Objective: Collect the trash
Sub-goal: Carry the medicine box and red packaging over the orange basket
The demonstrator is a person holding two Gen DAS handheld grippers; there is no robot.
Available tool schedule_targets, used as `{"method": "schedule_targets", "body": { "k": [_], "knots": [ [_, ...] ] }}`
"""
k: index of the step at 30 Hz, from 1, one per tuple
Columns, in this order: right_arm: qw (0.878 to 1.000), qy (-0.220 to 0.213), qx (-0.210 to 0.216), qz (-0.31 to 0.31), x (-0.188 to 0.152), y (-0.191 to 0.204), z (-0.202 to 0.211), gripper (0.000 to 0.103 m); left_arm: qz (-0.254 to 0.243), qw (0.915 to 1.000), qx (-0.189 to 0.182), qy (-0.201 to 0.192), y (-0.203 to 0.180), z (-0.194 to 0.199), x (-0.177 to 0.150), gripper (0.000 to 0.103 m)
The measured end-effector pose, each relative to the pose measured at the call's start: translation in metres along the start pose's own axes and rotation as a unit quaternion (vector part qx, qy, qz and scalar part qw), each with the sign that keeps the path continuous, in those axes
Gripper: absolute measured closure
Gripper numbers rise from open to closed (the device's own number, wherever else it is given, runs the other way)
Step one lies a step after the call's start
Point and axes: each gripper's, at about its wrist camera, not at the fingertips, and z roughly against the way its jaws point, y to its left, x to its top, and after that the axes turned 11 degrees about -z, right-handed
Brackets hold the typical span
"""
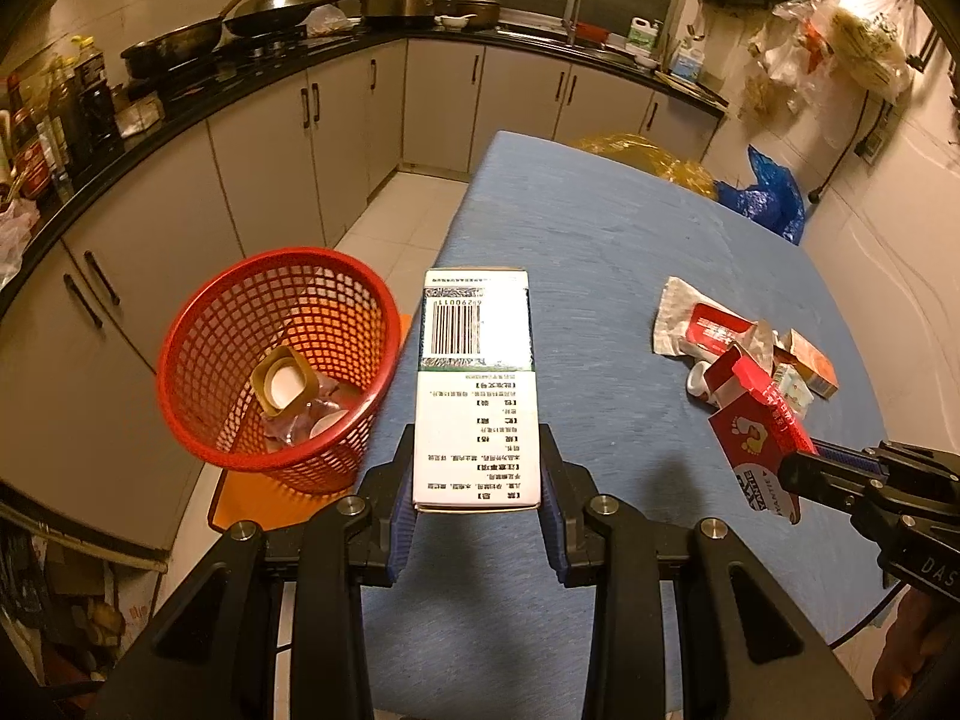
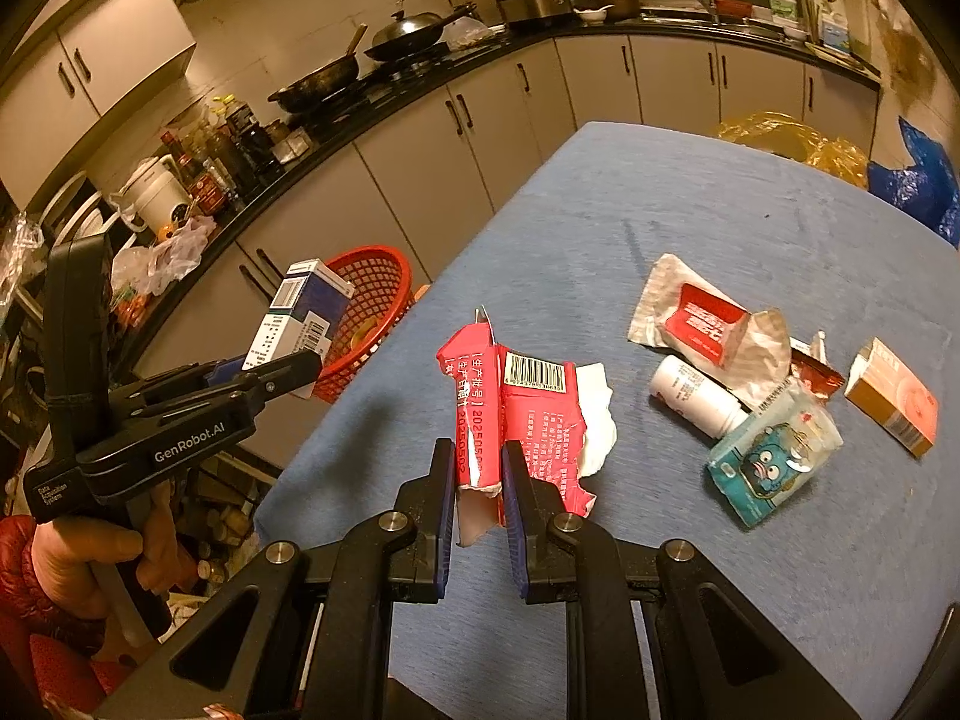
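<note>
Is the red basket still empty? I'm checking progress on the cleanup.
No. In the left wrist view the red basket beside the table already holds trash, including a yellow-rimmed lid and crumpled wrappers.

Left hand-held gripper (image 2: 303, 360) — black plastic, blue pads, silver screws, white "GenRobot.AI" lettering — gripped by a hand (image 2: 90, 564) in a red sleeve (image 2: 15, 546).

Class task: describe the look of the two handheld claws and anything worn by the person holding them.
Both claws are black plastic with blue ribbed pads and silver pivot bolts. The left claw carries white "GenRobot.AI" lettering on its body, with a tall black grip. The right claw shows white letters "DAS". A red quilted sleeve shows by the left grip.
</note>
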Motion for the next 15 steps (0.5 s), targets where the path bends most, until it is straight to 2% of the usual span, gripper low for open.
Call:
{"method": "schedule_targets", "body": {
  "k": [8, 15],
  "knots": [
    [1.000, 0.008, 0.007, 0.008, 0.005, 0.017, -0.013, 0.087, 0.019, 0.9997, 0.013, -0.002, 0.024, 0.008, -0.008, 0.070],
    [1.000, 0.004, 0.005, -0.002, 0.019, 0.032, -0.022, 0.087, 0.034, 0.9993, 0.013, -0.008, 0.057, 0.006, -0.002, 0.070]
  ]
}}
